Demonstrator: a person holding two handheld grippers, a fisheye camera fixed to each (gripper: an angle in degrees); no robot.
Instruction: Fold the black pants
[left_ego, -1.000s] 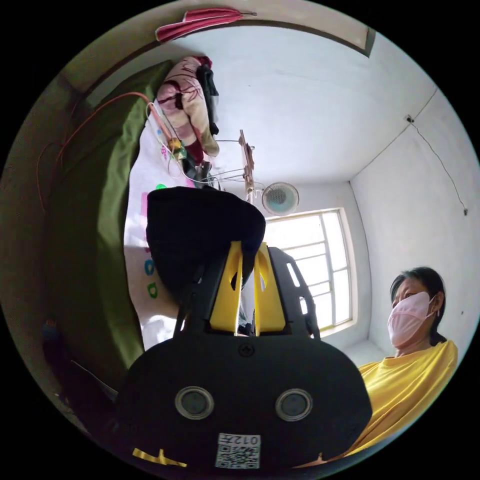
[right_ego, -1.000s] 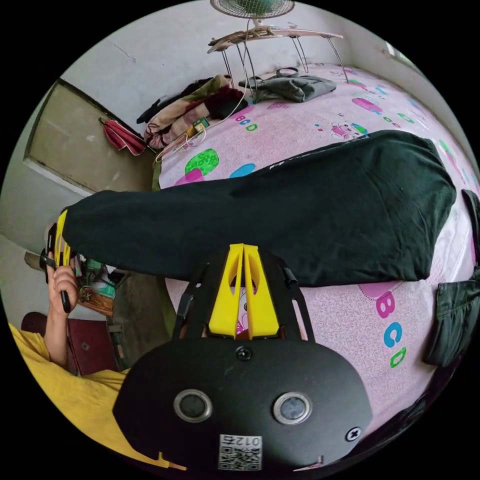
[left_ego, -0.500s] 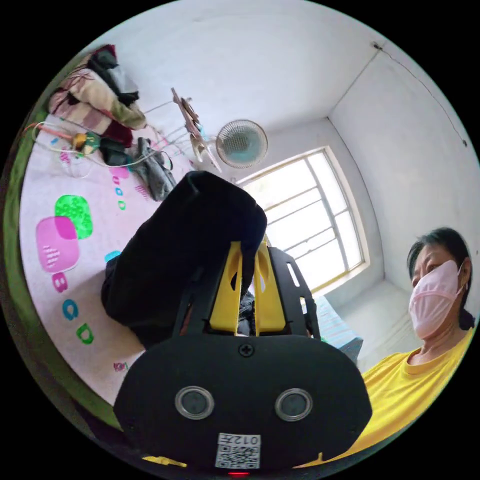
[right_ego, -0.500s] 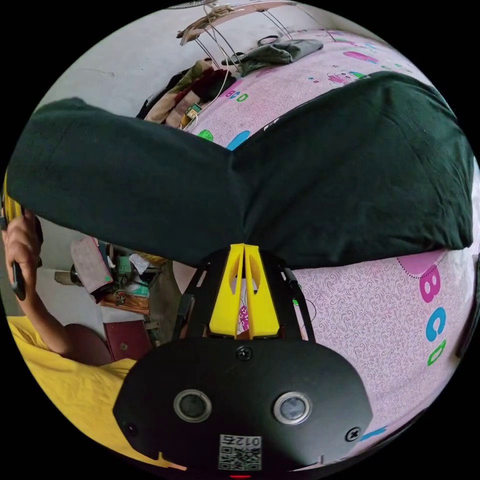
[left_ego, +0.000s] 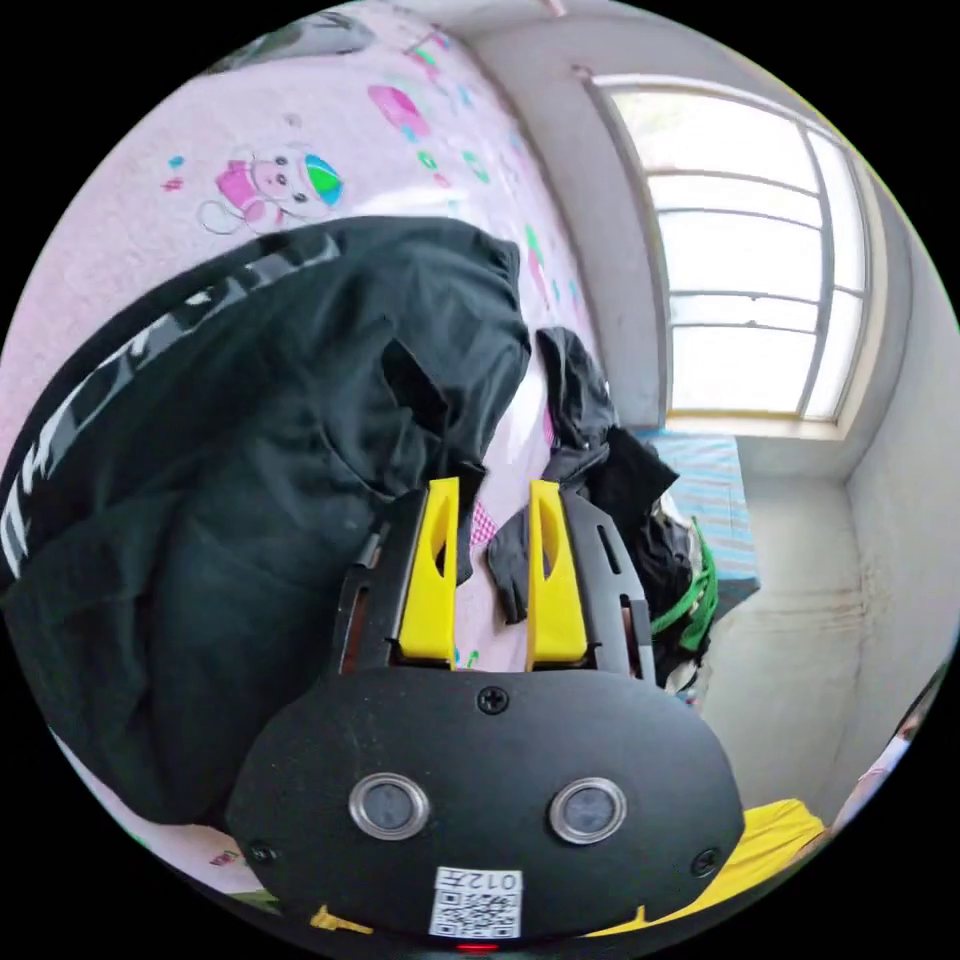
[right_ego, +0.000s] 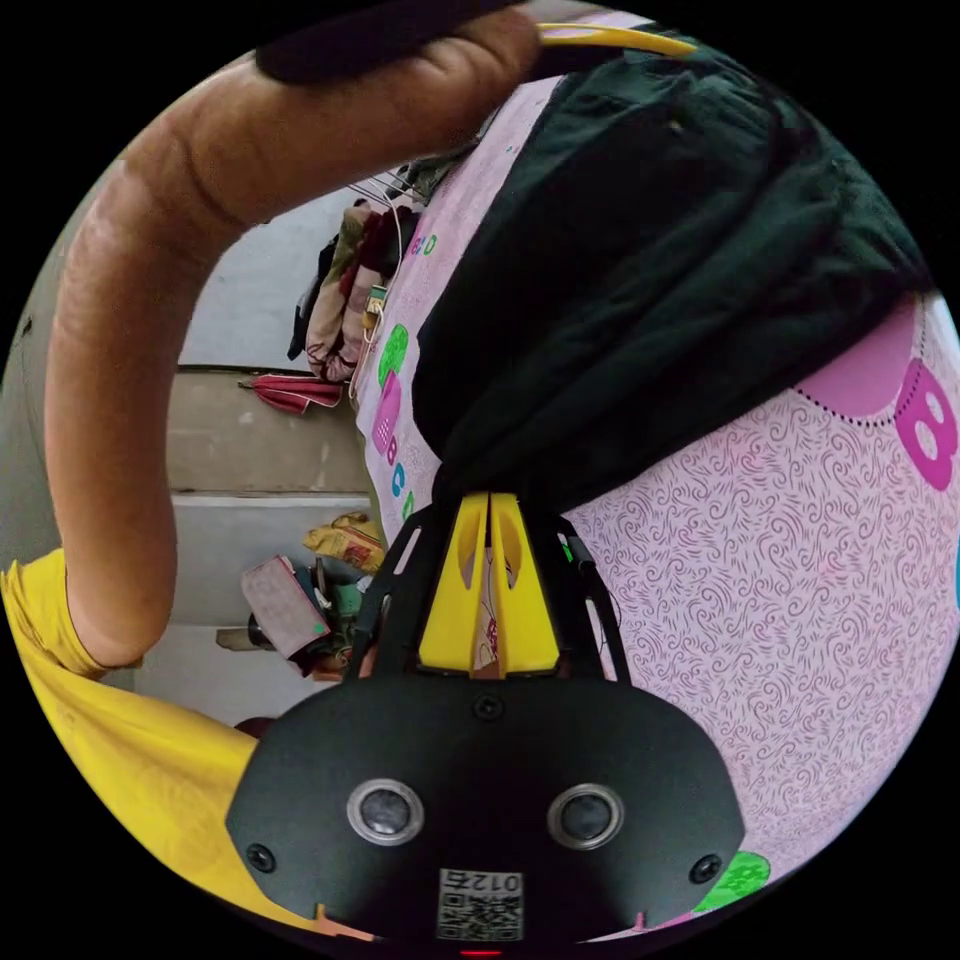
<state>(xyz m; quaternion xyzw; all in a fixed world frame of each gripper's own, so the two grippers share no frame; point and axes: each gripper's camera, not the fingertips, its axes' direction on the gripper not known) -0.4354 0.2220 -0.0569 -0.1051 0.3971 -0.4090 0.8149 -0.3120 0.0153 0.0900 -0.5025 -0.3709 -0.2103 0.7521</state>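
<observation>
The black pants (left_ego: 270, 430), with a white stripe down the side, lie doubled over on the pink patterned sheet (left_ego: 130, 220). My left gripper (left_ego: 490, 490) hovers at their edge with its jaws open; between them I see pink sheet and a strip of dark cloth. In the right gripper view the pants (right_ego: 660, 240) bunch toward my right gripper (right_ego: 488, 500), which is shut on their folded edge. A person's bare arm (right_ego: 130, 330) arcs over the pants, and a yellow jaw of the left gripper (right_ego: 620, 40) shows at the top.
A heap of other dark clothes (left_ego: 610, 470) lies beside the pants toward the window (left_ego: 750, 250). More clothes (right_ego: 340, 290) are piled at the sheet's far end. The bed edge drops to cluttered shelves (right_ego: 310, 590). The person's yellow shirt (right_ego: 110, 740) is close by.
The left gripper has carried the pants' leg end over onto the rest of the pants and opened, letting it go. The right gripper has stayed shut at the fold.
</observation>
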